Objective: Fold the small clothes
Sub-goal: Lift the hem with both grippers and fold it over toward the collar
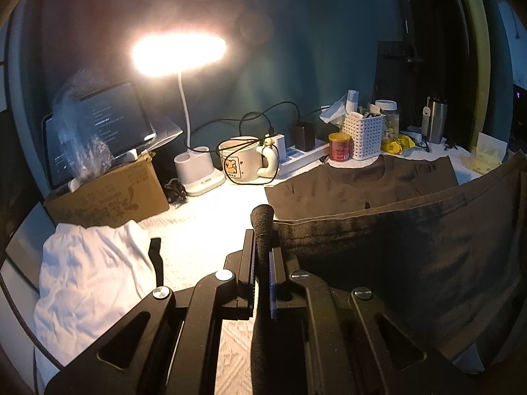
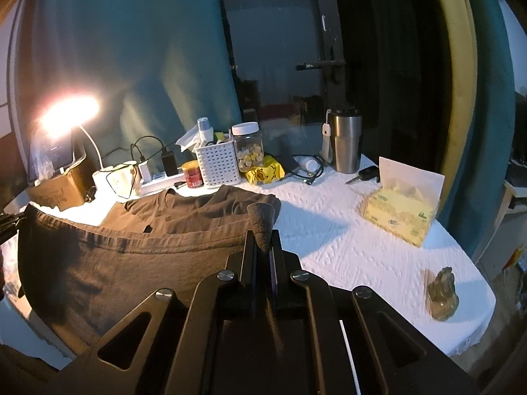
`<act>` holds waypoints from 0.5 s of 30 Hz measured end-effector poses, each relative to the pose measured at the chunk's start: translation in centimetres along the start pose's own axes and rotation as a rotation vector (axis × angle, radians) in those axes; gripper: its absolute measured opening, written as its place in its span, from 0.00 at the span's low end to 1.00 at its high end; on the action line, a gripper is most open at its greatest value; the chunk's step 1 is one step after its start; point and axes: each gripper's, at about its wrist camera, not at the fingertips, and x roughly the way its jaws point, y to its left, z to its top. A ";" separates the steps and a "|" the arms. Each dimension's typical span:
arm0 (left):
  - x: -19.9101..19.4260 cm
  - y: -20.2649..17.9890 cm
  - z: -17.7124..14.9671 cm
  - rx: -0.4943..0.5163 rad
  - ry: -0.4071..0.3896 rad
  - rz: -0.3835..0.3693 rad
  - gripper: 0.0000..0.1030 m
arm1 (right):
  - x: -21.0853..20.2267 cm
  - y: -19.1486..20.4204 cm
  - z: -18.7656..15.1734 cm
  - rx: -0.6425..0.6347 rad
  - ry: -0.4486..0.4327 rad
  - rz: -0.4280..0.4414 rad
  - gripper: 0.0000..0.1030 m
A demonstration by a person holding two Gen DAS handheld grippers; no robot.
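That dark brown cotton t-shirt you're working on is about as soft and floppy as it gets: light, no stiffness at all, so it'll sag wherever you don't support it, and it looks grippy enough that it shouldn't slide out of the pads. Right now its collar end lies flat on the white textured table cover near the clutter at the back, with the hem end lifted off the table and stretched between your two tools. Hem corners are the right place to hold for this kind of fold, since the stitched edge gives you a bit of thickness to bite on. Your left gripper has its jaws pressed together on a bunched-up corner of the hem, with a little roll of cloth poking out past the tips. Your right gripper is the same deal, squeezed tight on the other hem corner, a nub of fabric sticking up between the fingers. My guess is you're mid-fold, carrying the hem toward the collar, so keep the two hands level or the edge will land crooked. Watch the white ceramic mug with the bear print and the cables right behind the shirt, and the crumpled white garment on the left.
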 end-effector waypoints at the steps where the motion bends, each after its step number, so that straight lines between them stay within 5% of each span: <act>1: 0.2 0.1 0.2 0.001 -0.002 -0.002 0.05 | 0.1 0.0 0.1 0.000 0.000 -0.001 0.07; 15: 3.1 0.0 3.6 0.006 -0.046 -0.021 0.05 | 3.3 -0.3 3.2 -0.038 -0.028 -0.020 0.07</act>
